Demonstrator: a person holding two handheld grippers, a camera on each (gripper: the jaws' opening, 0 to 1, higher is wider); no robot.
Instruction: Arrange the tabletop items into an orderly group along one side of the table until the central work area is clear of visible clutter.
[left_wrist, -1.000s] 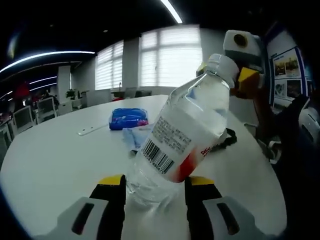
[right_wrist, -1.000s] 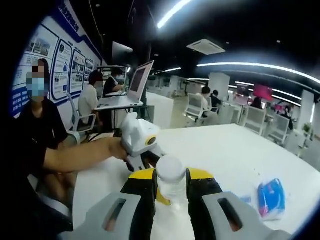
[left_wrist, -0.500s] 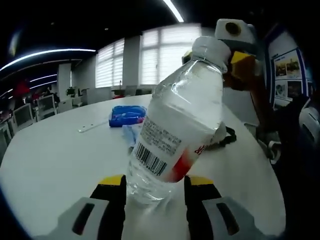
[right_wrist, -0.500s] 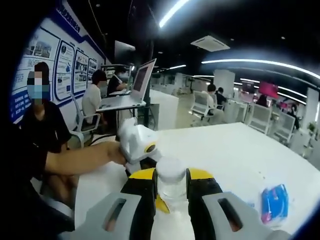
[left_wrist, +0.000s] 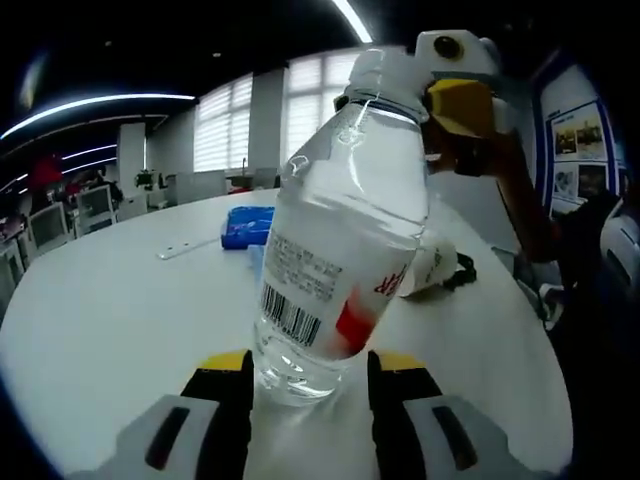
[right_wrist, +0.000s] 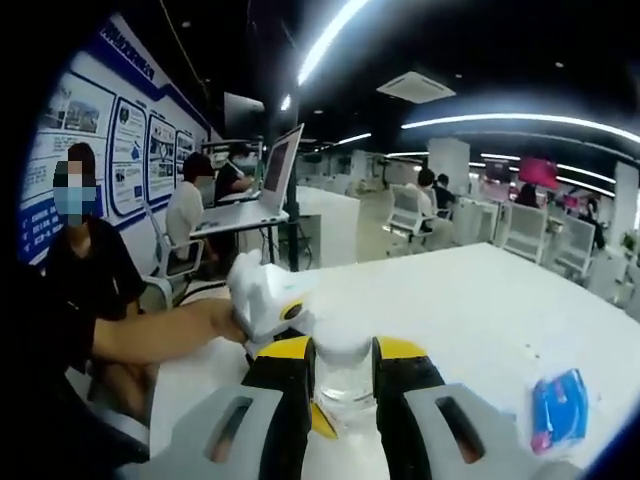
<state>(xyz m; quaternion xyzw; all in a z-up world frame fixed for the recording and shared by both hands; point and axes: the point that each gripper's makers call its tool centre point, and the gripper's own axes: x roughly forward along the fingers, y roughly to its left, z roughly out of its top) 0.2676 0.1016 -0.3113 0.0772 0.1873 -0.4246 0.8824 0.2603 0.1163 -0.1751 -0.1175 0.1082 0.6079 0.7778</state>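
A clear water bottle (left_wrist: 340, 230) with a white and red label leans a little to the right above the white round table (left_wrist: 110, 320). My left gripper (left_wrist: 312, 366) is shut on its base, yellow-tipped jaws on either side. My right gripper (left_wrist: 445, 95) comes in from the upper right and holds the white cap (left_wrist: 385, 72). In the right gripper view my right gripper (right_wrist: 342, 350) is shut on the bottle's cap and neck (right_wrist: 342, 365), with the left gripper's white body (right_wrist: 262, 295) just beyond, held by a person's hand.
A blue packet (left_wrist: 248, 224) (right_wrist: 560, 410) and a white strip (left_wrist: 185, 248) lie farther out on the table. A white item with a black cord (left_wrist: 440, 268) lies at the right. A laptop (right_wrist: 270, 175) stands on a desk behind, with seated people nearby.
The bottle has swung from a strong rightward lean to nearly upright, its cap and my right gripper moving left and up in the left gripper view. Both grips are unchanged.
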